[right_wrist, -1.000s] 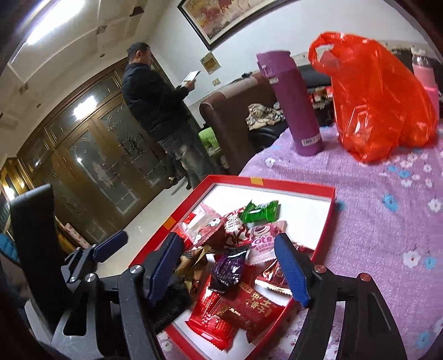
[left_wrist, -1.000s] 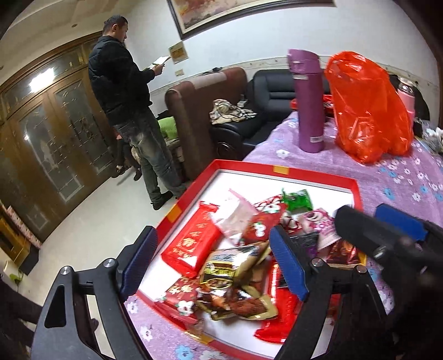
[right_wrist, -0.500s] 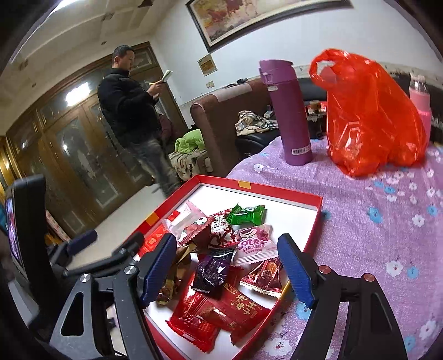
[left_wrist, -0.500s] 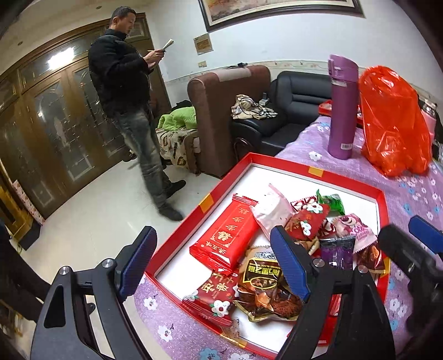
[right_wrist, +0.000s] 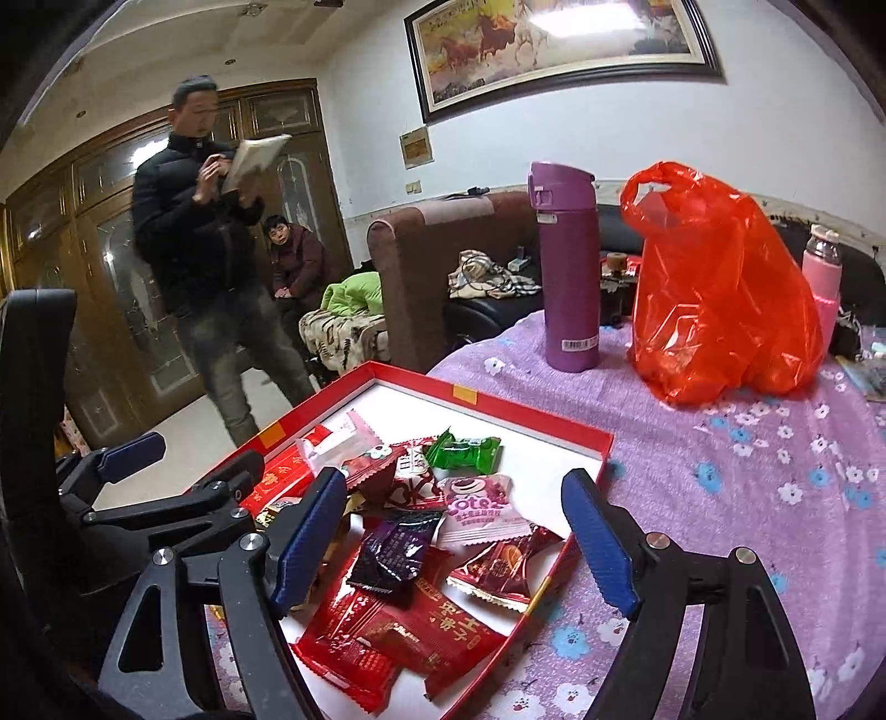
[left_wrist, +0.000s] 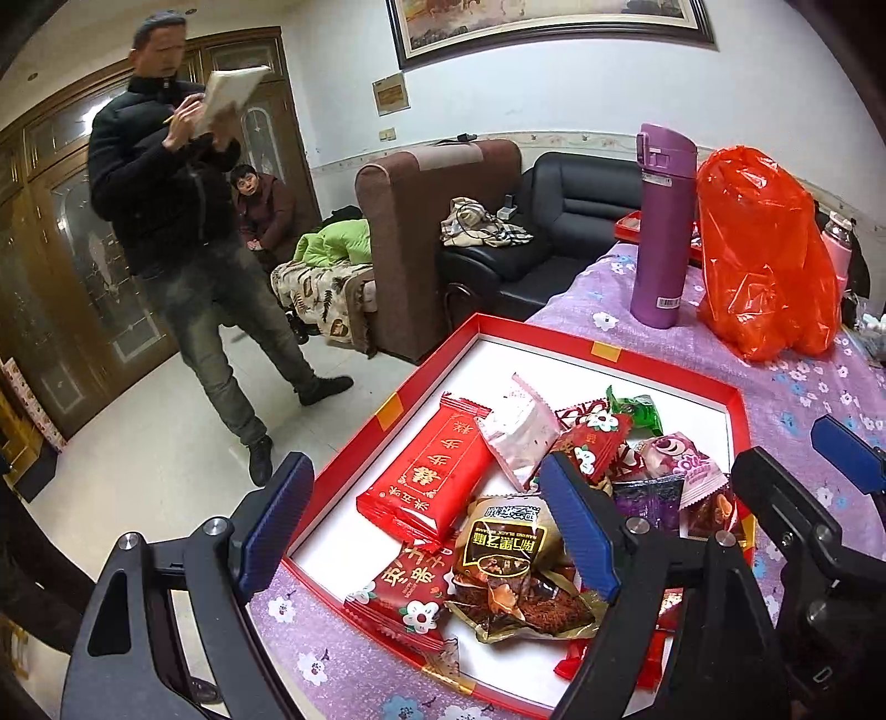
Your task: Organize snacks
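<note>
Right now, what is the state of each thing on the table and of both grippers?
left gripper: open, holding nothing
right gripper: open, holding nothing
red tray: open, snacks piled inside
purple flask: upright, lid shut
orange bag: standing, slumped, top loose
pink bottle: upright, capped

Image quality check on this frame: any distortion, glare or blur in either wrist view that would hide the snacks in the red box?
Left wrist view: strong fisheye bending and dark corners; the red box and gold-black packet are sharp, with glints on foil. Right wrist view: same warping, ceiling light reflected on the framed painting; the pink packet is legible, while the standing man looks slightly soft.
</note>
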